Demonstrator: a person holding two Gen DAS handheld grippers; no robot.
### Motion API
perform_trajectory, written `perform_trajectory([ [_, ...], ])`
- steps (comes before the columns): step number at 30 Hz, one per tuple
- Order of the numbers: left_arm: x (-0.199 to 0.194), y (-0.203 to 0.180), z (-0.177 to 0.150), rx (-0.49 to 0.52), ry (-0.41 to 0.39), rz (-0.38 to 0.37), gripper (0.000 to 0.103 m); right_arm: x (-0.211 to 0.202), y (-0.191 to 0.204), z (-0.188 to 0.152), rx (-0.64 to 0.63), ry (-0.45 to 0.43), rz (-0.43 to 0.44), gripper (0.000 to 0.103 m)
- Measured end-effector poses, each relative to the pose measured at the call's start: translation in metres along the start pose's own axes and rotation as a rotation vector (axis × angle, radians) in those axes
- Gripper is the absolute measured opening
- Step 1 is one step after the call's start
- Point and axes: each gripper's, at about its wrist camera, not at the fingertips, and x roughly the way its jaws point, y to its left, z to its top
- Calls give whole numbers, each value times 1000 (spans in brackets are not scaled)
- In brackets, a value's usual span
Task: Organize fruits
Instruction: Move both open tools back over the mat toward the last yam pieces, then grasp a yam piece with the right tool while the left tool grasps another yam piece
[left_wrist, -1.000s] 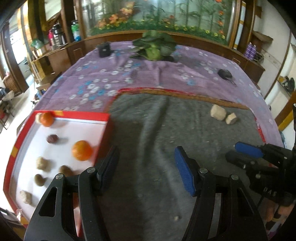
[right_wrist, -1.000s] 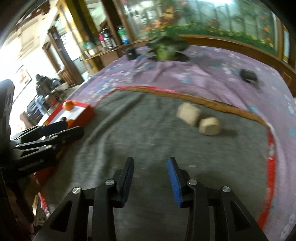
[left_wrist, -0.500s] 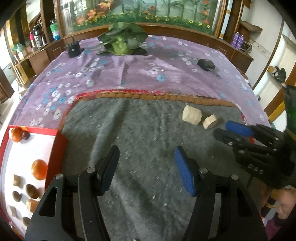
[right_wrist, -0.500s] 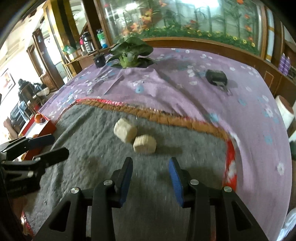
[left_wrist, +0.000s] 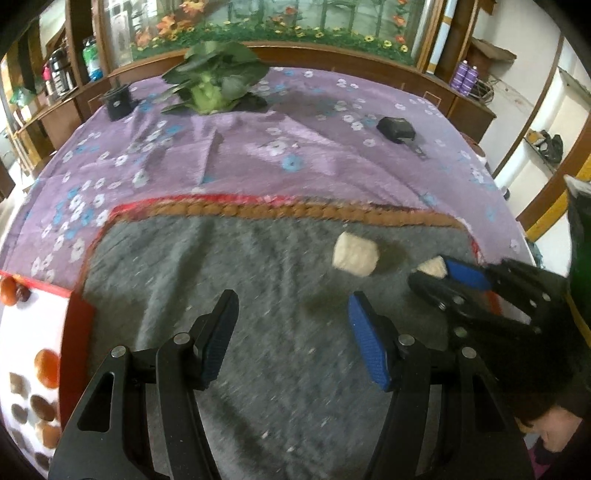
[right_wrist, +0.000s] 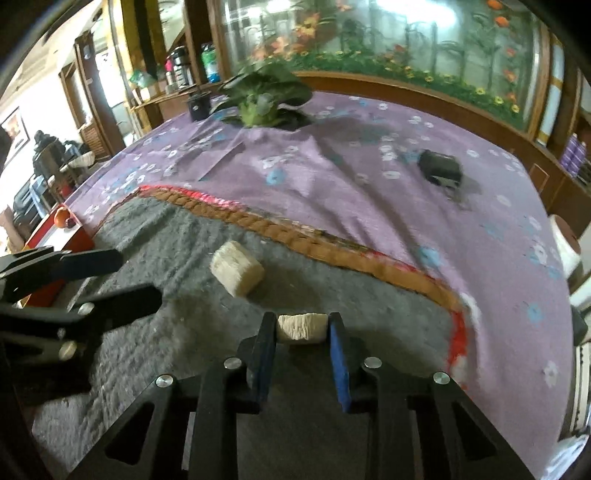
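Pale fruit chunk (right_wrist: 302, 327): lying on grey felt mat (right_wrist: 184, 332), directly between jaws of right gripper (right_wrist: 302, 334). Long axis crosswise, end to end across the jaw gap, each end at or almost at a pad; actual contact not confirmable. Jaws narrowed to about the chunk's length; not judged clamped. Seen from left wrist view as small pale tip (left_wrist: 433, 266) at the right gripper's blue pad.

Second, larger pale chunk (right_wrist: 237, 272): free on mat, ahead and left of the first, near but apart. From left wrist view (left_wrist: 355, 254) ahead and right of left gripper (left_wrist: 291, 328).

Left gripper: jaws wide open, holding nothing, over bare mat, short of the larger chunk.

Judgement: right gripper far nearer to a grasp; only closing needed. Squeeze would run along the long axis, so some risk of the piece pivoting out.

Red-edged white tray (left_wrist: 75, 325): at far left edge of mat, holding oranges (left_wrist: 47, 367) and brown pieces. Likely destination, well apart from both chunks, nearer the left side.

Purple flowered cloth (left_wrist: 258, 147) covering counter beyond mat.
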Motion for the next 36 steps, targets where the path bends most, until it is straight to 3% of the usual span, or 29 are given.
perform_trajectory([
  [7, 23, -29, 15, 83, 15, -57, 62, -10, -27, -8, 88, -23, 16, 27],
  [15, 44, -29, 21, 67, 48, -57, 62, -5, -27, -10, 82, -5, 38, 27],
  [17, 44, -29, 20, 78, 37, -51, 56, -6, -26, -10, 78, -13, 39, 27],
  [18, 44, -30, 19, 87, 31, -34, 41, -7, -25, -10, 75, -13, 44, 27],
  [19, 44, -29, 19, 98, 24, -16, 38, -7, -24, -11, 69, -13, 46, 27],
  [21, 43, -25, 19, 85, 23, -51, 27, -6, -20, -12, 58, -5, 40, 27],
  [25, 33, -23, 15, 86, 16, -53, 26, -8, -13, -10, 47, 1, 43, 27],
  [36, -14, 0, -16, 62, -49, 36, 26, -26, 31, -21, 36, -15, 106, 27],
])
